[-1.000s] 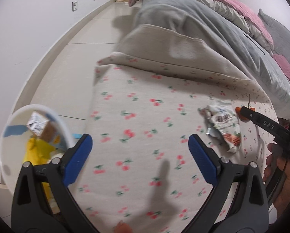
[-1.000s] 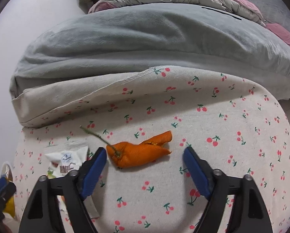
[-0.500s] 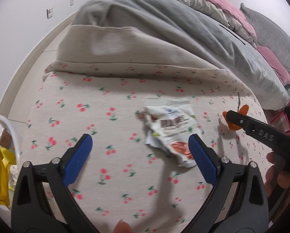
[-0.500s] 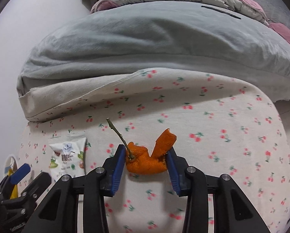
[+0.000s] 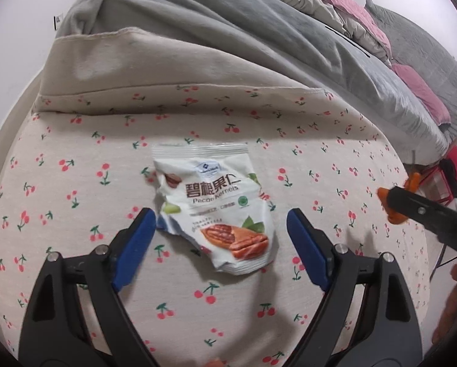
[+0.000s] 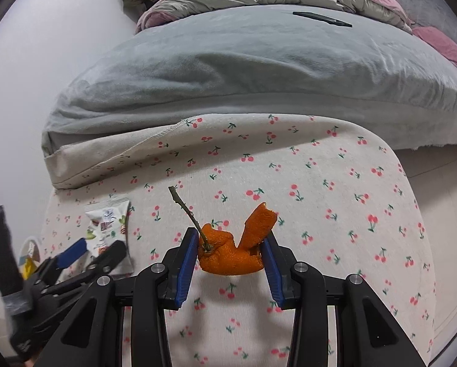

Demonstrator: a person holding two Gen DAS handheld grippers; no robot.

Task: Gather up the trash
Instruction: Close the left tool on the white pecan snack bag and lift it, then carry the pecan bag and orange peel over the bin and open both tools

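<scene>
Two pieces of trash are in play on the cherry-print sheet. The pecan wrapper, white, crumpled and torn open, lies flat between your left gripper, whose jaws have just been closing in but haven't touched it. Your right gripper is clamped on the curled orange peel, stem up, lifted clear. Both still need binning.
</scene>
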